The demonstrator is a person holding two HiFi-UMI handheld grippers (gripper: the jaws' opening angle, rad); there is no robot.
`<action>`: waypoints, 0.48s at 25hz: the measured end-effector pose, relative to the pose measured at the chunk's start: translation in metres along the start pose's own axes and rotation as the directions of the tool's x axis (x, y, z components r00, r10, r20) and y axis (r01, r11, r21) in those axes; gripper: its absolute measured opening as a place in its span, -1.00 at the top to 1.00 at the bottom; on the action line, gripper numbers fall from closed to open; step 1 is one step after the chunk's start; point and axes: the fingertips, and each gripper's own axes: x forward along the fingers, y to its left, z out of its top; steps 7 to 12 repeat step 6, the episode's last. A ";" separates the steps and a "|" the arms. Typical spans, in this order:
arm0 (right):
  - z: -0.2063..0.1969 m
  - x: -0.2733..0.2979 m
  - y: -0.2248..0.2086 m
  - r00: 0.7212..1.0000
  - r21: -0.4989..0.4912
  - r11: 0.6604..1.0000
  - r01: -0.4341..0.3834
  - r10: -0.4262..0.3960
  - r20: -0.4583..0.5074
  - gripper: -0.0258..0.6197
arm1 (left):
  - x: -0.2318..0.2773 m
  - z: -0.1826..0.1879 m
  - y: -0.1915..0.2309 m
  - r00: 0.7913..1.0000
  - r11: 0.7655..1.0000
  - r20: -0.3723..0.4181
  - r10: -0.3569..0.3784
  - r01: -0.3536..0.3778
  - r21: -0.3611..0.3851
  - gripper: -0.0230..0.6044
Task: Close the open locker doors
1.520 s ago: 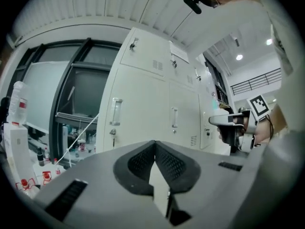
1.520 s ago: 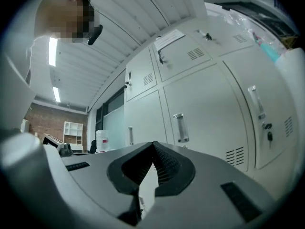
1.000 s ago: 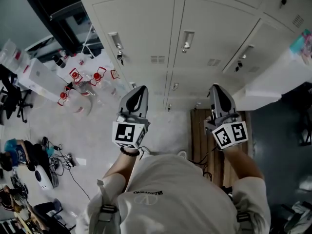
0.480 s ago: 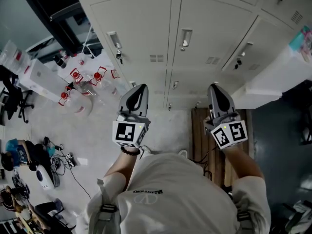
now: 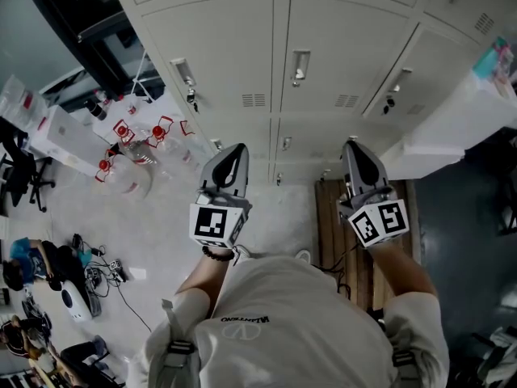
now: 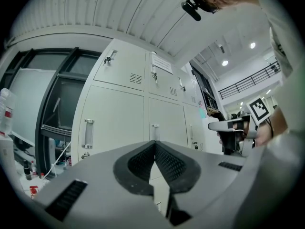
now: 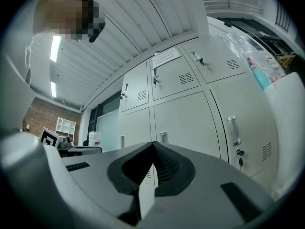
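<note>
Locker doors (image 5: 214, 63) all look shut, straight ahead of both tools; top row is cut off in head view, bottom row partly hidden behind tools. Left tool (image 5: 235, 149) and right tool (image 5: 350, 144) are fully closed, empty, clear of doors. Since earlier frame, tools sit almost unchanged.

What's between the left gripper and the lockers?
Nothing: the left gripper view shows the shut left gripper facing the lockers across open air; the head view shows only bare floor below.
</note>
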 end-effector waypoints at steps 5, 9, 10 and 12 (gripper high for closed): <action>0.000 0.002 -0.002 1.000 0.000 1.000 0.000 0.000 -0.003 0.89 | 0.002 -0.002 -0.001 1.000 1.000 -0.002 0.000 0.000 0.001 0.91; -0.001 0.003 -0.002 1.000 0.001 1.000 -0.001 0.001 -0.004 0.89 | 0.002 -0.002 -0.001 1.000 1.000 -0.004 0.001 -0.001 -0.001 0.91; -0.001 0.003 -0.002 1.000 0.001 1.000 -0.001 0.001 -0.004 0.89 | 0.002 -0.002 -0.001 1.000 1.000 -0.004 0.001 -0.001 -0.001 0.91; -0.001 0.003 -0.002 1.000 0.001 1.000 -0.001 0.001 -0.004 0.89 | 0.002 -0.002 -0.001 1.000 1.000 -0.004 0.001 -0.001 -0.001 0.91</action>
